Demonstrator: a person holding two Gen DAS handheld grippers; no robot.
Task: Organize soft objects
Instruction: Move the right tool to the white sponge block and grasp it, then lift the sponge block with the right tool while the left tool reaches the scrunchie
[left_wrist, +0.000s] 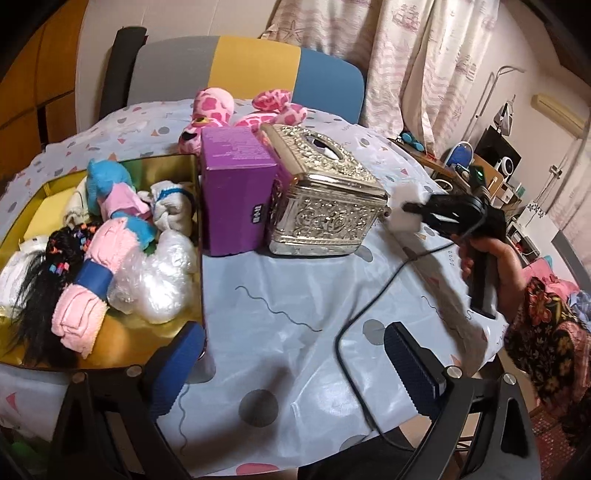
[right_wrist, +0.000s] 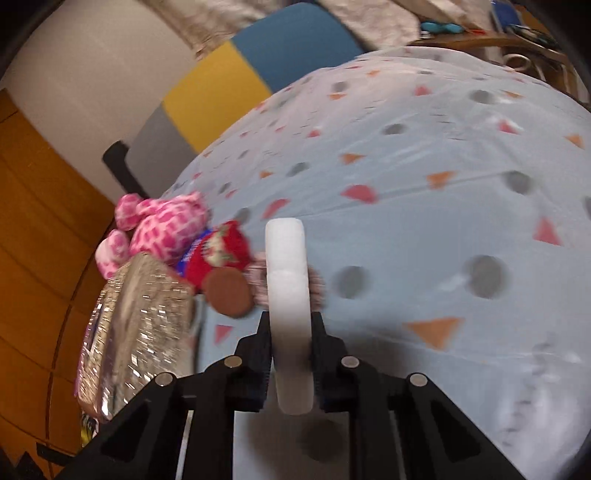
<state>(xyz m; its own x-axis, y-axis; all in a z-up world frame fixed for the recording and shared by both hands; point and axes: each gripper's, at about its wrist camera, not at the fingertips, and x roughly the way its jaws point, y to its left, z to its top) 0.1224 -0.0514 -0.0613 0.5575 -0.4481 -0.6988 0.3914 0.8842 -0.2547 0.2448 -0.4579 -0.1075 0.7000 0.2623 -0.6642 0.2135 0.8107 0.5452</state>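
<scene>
Here, right gripper (right_wrist: 290, 354) clamping white sponge (right_wrist: 286, 280)

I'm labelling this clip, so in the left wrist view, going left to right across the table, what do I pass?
Gold tray of soft items → purple box → silver tissue box → white sponge held in the right gripper.

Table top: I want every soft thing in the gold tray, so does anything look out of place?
Yes. The pink spotted plush lies outside the gold tray, behind the purple box. A red plush lies beside it. The right gripper holds a white sponge above the table.
</scene>
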